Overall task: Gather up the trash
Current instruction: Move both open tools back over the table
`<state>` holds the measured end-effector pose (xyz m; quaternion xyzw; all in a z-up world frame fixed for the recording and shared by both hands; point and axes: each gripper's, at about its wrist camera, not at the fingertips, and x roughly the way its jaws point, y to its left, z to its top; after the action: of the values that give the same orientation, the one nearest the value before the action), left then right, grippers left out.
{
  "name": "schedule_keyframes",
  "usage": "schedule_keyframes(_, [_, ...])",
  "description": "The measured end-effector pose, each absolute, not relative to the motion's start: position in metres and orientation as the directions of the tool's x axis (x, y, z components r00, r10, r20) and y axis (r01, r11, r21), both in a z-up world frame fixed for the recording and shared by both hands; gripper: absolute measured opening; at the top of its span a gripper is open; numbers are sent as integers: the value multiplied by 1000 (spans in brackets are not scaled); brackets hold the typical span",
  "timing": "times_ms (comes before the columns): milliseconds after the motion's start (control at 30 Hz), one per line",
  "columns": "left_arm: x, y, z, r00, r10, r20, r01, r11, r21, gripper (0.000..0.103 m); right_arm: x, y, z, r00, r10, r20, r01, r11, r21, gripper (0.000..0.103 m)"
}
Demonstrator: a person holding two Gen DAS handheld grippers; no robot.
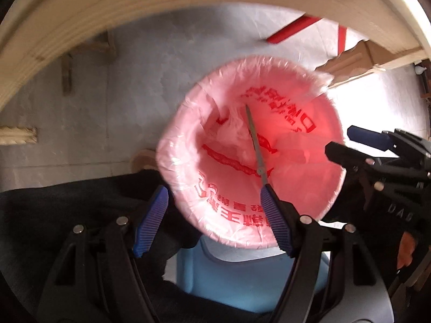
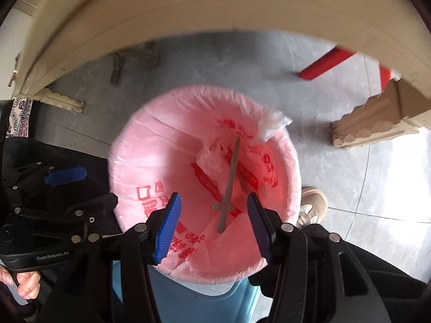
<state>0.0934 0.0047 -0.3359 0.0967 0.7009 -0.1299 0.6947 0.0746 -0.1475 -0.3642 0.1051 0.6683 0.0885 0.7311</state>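
Note:
A blue bin lined with a pink plastic bag [image 1: 296, 140] printed in red stands on the floor; it also shows in the right wrist view [image 2: 161, 161]. A small grey sword-shaped stick [image 2: 230, 185] lies inside the bag, also seen in the left wrist view [image 1: 254, 142]. My left gripper [image 1: 212, 215] is open above the bin's near rim, empty. My right gripper [image 2: 212, 226] is open above the bin, empty; it appears in the left wrist view [image 1: 347, 145] at the right.
A cream wooden table edge [image 1: 80, 27] arches overhead, with carved table legs [image 2: 371, 123] on the grey tile floor. Red strips [image 2: 323, 64] lie on the floor beyond. The person's shoe [image 2: 312, 204] and dark trousers are beside the bin.

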Motion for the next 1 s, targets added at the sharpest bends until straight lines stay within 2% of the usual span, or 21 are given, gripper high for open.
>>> schedule_keyframes(200, [81, 4, -267, 118, -60, -991, 362, 932, -13, 70, 64, -159, -299, 207, 269, -941, -3, 962, 275, 50])
schedule_keyframes(500, [101, -10, -126, 314, -126, -941, 456, 889, 33, 72, 74, -179, -170, 361, 276, -891, -69, 961, 269, 51])
schedule_keyframes(533, [104, -12, -114, 331, -125, -935, 458, 888, 43, 77, 78, -182, -154, 377, 270, -886, -79, 963, 259, 52])
schedule_keyframes(600, [113, -19, -80, 373, -135, -918, 473, 879, 63, 78, 86, -188, -121, 415, 252, -874, -90, 968, 236, 58])
schedule_keyframes(733, [124, -32, -30, 434, -136, -890, 496, 861, 110, 78, 101, -198, -69, 475, 234, -849, -111, 972, 206, 59])
schedule_keyframes(1000, [149, -35, 11, 460, -140, -877, 480, 870, 113, 79, 120, -205, -14, 529, 237, -815, -129, 971, 199, 59])
